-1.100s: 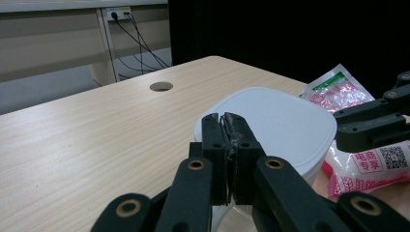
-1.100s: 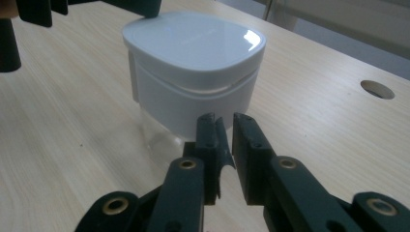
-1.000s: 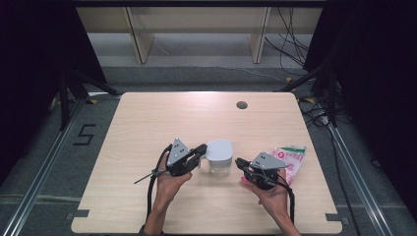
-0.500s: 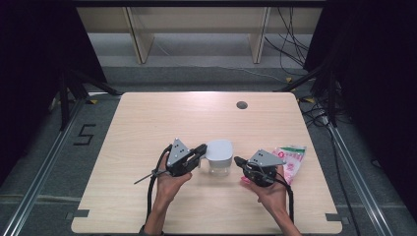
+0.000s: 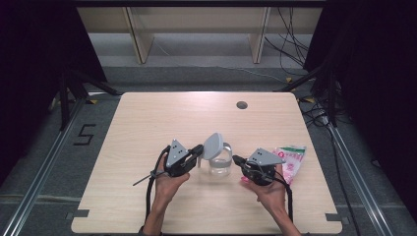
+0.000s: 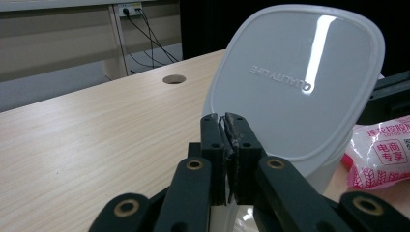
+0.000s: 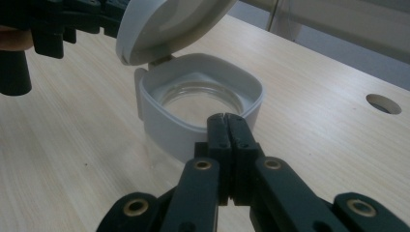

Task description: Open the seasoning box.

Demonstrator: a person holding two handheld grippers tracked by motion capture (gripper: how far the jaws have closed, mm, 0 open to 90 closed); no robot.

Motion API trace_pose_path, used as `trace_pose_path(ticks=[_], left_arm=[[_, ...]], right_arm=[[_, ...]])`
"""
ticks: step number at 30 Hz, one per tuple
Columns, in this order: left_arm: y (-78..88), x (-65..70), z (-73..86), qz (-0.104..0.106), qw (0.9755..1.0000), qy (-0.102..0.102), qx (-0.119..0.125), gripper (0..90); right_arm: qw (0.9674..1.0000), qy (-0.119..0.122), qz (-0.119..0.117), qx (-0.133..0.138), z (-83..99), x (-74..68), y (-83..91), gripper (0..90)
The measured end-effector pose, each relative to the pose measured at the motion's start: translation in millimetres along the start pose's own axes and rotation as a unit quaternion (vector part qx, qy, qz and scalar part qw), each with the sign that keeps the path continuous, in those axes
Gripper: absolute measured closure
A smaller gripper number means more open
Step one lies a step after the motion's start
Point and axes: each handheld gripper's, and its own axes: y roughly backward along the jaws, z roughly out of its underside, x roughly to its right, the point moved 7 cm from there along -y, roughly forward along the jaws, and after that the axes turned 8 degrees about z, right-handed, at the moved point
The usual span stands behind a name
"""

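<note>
A clear glass jar [image 5: 219, 166] with a pale grey square collar [image 7: 159, 113] stands at the middle of the table. Its hinged grey lid [image 5: 213, 146] is tipped up and leans left. My left gripper [image 5: 199, 150] is shut, and its tips sit right at the lid's outer face [image 6: 300, 72], low on its left edge. I cannot tell whether they pinch it. My right gripper [image 5: 236, 160] is shut too, with nothing in it. In the right gripper view its tips [image 7: 226, 118] are at the collar's near rim, and the jar looks empty inside.
A pink and white packet [image 5: 291, 160] lies right of the right hand, also in the left gripper view [image 6: 382, 154]. A round cable hole [image 5: 241, 104] is in the tabletop's far part. Shelving legs and cables stand beyond the table's far edge.
The lid lay flat on the jar before and now stands tipped up toward the left gripper. Both hands have hardly shifted.
</note>
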Motion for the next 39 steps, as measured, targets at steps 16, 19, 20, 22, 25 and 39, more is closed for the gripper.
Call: trace_pose_path(ticks=[16,19,20,22,25,39], left_arm=[[1.0,1.6,-1.7,0.003,1.0000,-0.001,0.004,85.1],[1.2,0.2,-2.2,0.005,0.9999,-0.010,0.003,84.9],[1.2,0.5,-2.1,0.005,1.0000,-0.007,0.004,84.7],[1.4,1.7,-1.7,0.003,0.9999,0.008,0.007,83.8],[2.2,1.8,-1.9,0.005,0.9999,0.006,0.007,82.4],[30.3,8.1,6.4,0.012,0.9994,0.031,0.014,54.2]], right_arm=[[0.9997,0.009,-0.014,0.015,-23.4,-14.6,-8.3,90.0],[0.9996,0.011,-0.021,0.013,-26.0,-16.6,-9.1,90.0],[0.9997,0.005,-0.020,0.012,-26.1,-17.4,-9.2,90.0],[0.9998,0.001,-0.014,0.015,-27.0,-16.9,-9.4,90.0],[0.9998,0.001,-0.014,0.014,-28.5,-17.0,-9.1,90.0],[0.9993,0.018,-0.014,0.028,-38.2,-23.1,-11.6,90.0]])
